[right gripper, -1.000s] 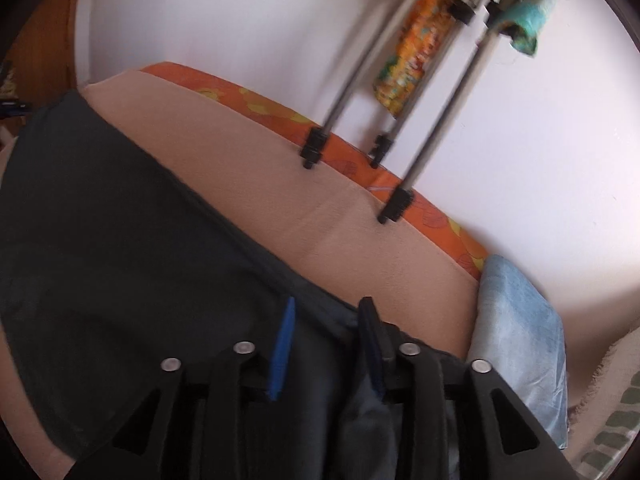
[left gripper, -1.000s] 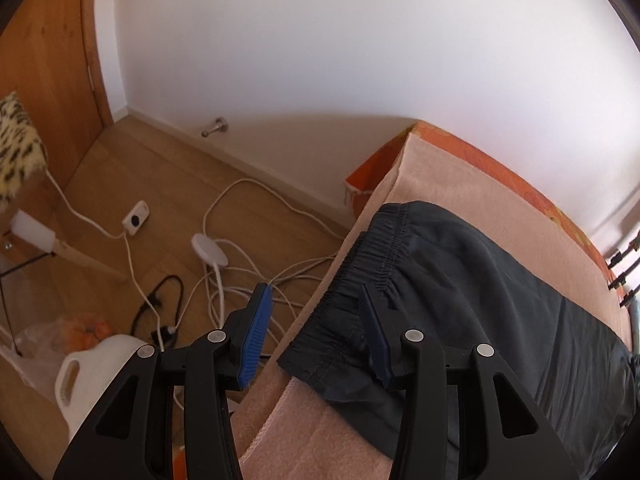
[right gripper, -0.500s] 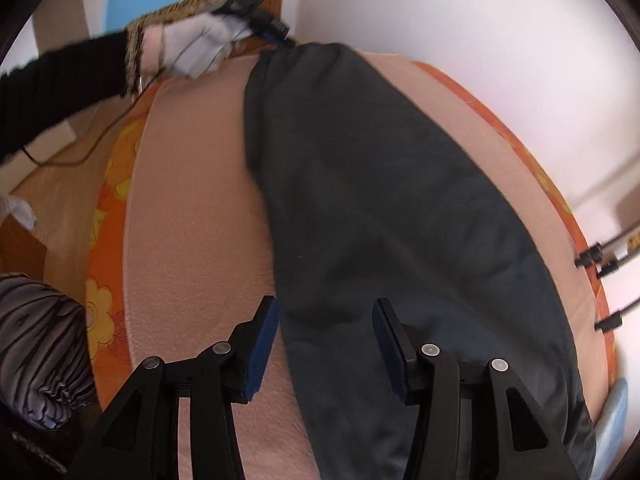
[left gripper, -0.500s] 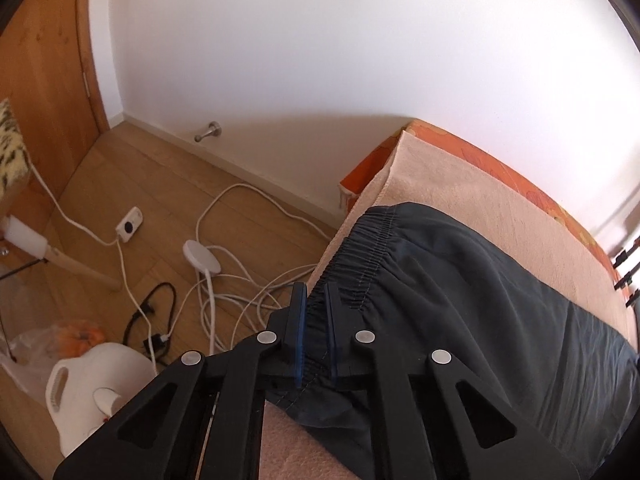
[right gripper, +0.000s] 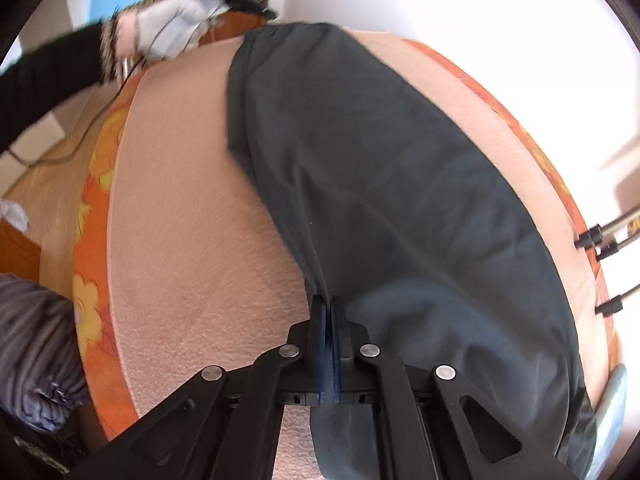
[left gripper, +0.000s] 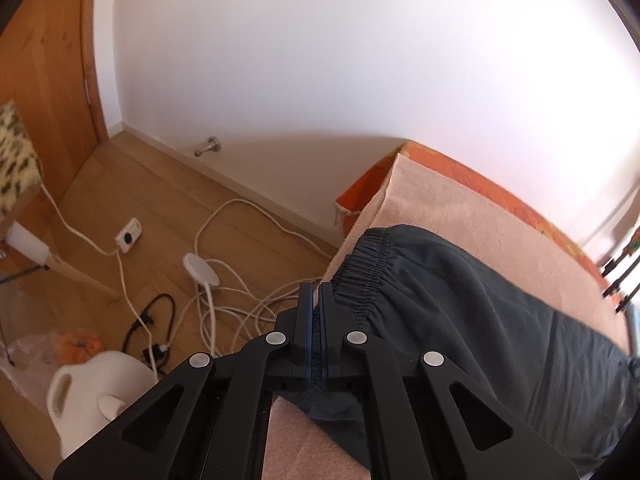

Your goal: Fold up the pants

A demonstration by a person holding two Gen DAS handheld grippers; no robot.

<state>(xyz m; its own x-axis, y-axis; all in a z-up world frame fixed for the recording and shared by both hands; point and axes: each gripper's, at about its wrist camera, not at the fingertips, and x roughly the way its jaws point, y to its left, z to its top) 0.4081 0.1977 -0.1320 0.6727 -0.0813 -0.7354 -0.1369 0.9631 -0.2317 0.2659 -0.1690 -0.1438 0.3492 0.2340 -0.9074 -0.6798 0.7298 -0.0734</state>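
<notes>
Dark pants lie flat along pink blanket on bed. Your left gripper pinches elastic waistband corner at bed end. Your right gripper, jaws just closed, pinches near edge of pants. Your gloved left hand visible far.

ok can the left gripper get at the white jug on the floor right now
Probably not as things stand: the left gripper is shut on the pants waistband up on the bed, while the white jug sits on the floor below.
</notes>
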